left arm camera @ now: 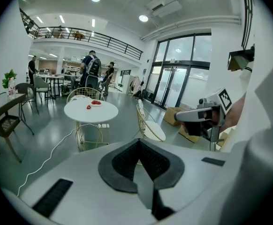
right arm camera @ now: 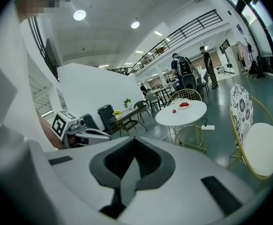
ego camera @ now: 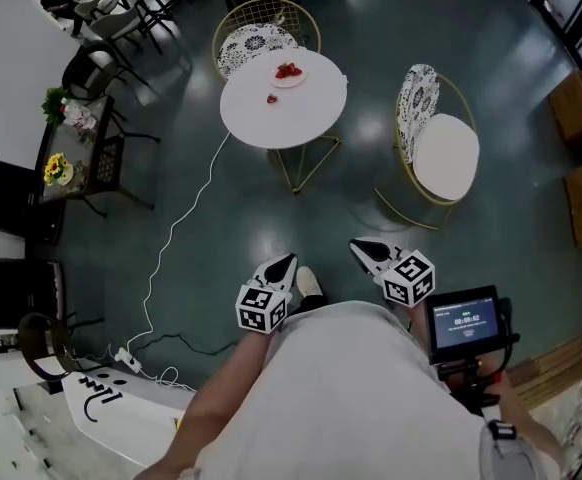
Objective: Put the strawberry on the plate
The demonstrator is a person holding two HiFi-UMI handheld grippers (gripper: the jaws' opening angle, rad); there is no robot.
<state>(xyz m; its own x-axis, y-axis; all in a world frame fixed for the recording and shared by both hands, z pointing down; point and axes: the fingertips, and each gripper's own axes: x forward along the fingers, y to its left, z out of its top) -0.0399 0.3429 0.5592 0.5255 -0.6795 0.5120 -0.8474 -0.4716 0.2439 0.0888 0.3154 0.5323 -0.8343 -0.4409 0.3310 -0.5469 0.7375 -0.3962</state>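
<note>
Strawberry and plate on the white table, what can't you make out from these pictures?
- Strawberry: a tiny red speck in all three views; shape unreadable.
- Plate: too small in every view to count the red pieces on it.
- Far chair: head view, seat partly hidden by the table.

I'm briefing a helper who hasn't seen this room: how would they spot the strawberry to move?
Find the round white table with gold wire chairs next to it. A small plate with red berries sits on it. The strawberry is the lone red one on the bare tabletop beside that plate, not on it.
</note>
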